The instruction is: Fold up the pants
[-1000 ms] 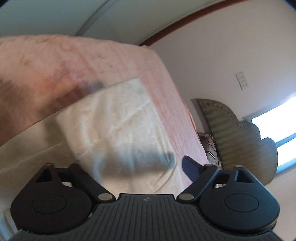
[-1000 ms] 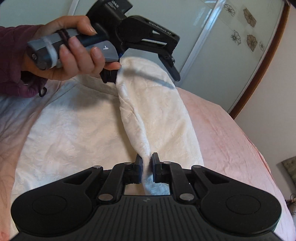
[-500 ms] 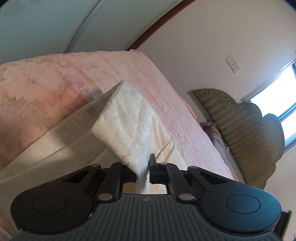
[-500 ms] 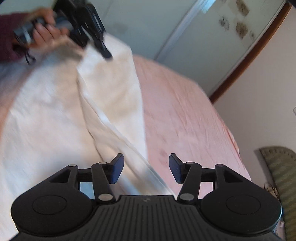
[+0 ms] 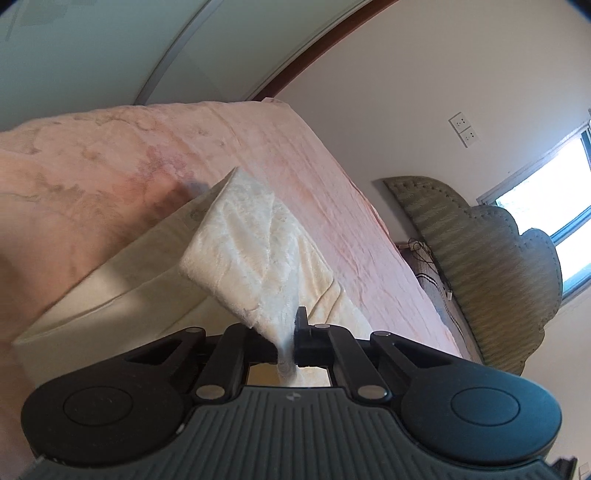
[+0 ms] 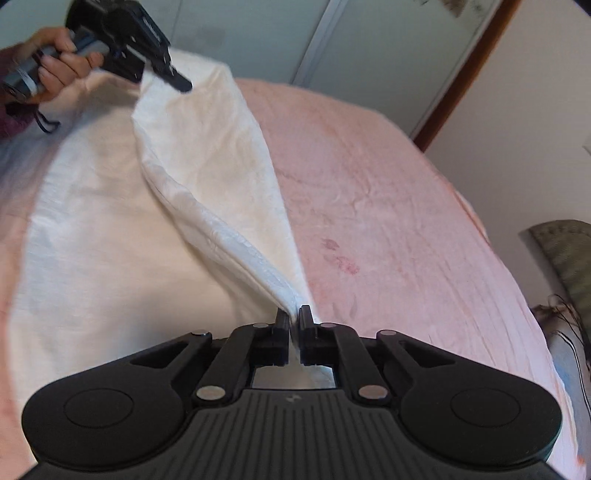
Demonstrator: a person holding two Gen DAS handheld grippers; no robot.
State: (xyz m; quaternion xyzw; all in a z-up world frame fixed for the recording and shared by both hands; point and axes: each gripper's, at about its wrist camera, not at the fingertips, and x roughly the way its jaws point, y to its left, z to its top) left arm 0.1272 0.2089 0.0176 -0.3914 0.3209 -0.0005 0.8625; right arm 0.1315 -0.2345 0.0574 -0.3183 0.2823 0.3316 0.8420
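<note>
Pinching cream pants: left hand-held gripper; right hand-held gripper; both closed.

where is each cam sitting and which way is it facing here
Left wrist: sits on the left gripper, looking along fingers shut on the cream pants, over the pink bedspread toward a headboard and window; only that gripper shows.
Right wrist: sits on the right gripper, also pinching the pants, facing up the bed toward wardrobe doors; the person's left hand and the left gripper show top left.
Shared: pants, bedspread, left gripper.
</note>
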